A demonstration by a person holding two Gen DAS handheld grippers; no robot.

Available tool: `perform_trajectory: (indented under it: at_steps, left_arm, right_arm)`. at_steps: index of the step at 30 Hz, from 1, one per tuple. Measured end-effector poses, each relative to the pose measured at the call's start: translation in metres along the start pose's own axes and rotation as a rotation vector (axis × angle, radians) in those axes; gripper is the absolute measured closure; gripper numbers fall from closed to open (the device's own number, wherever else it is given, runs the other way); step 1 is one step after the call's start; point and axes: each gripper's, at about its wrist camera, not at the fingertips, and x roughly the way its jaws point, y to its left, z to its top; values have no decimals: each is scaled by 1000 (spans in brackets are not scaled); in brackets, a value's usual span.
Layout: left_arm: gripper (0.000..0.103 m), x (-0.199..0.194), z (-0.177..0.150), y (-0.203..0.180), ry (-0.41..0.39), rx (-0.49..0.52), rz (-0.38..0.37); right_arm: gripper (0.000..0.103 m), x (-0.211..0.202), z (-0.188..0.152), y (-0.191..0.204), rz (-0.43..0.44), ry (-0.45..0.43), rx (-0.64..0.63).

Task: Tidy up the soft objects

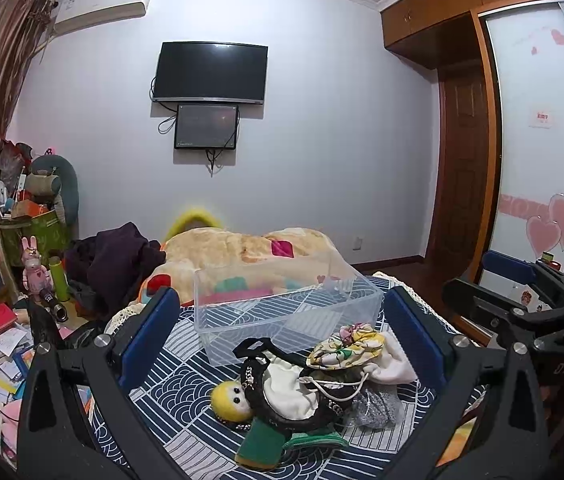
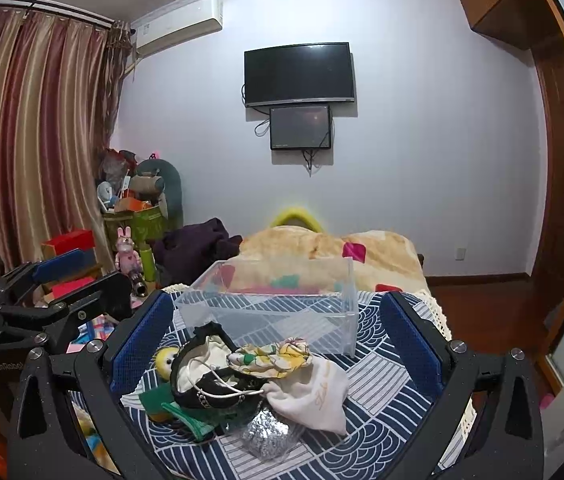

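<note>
Nothing sorted yet: clear box (image 1: 288,312) empty, pile of soft things (image 1: 302,392) lying on bed cover (image 1: 186,432) just before it. Left gripper (image 1: 282,344) and right gripper (image 2: 276,344) both spread wide, holding nothing.

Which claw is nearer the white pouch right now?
Right, I'd judge. The white pouch lies centered between the open right claw; it sits toward the right finger of the open left claw.

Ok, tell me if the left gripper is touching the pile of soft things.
Apart. In the left wrist view the left gripper is open, its blue fingers flanking the pile with patterned bedspread showing between.
</note>
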Motion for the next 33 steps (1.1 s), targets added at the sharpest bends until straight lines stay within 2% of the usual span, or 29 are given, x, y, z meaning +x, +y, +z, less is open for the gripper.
perform_trajectory:
  at_steps: [33]
  left_arm:
    - [0,-4,0,-1,-4,8,-3]
  right_arm:
    - [0,-3,4,0,5,-14,2]
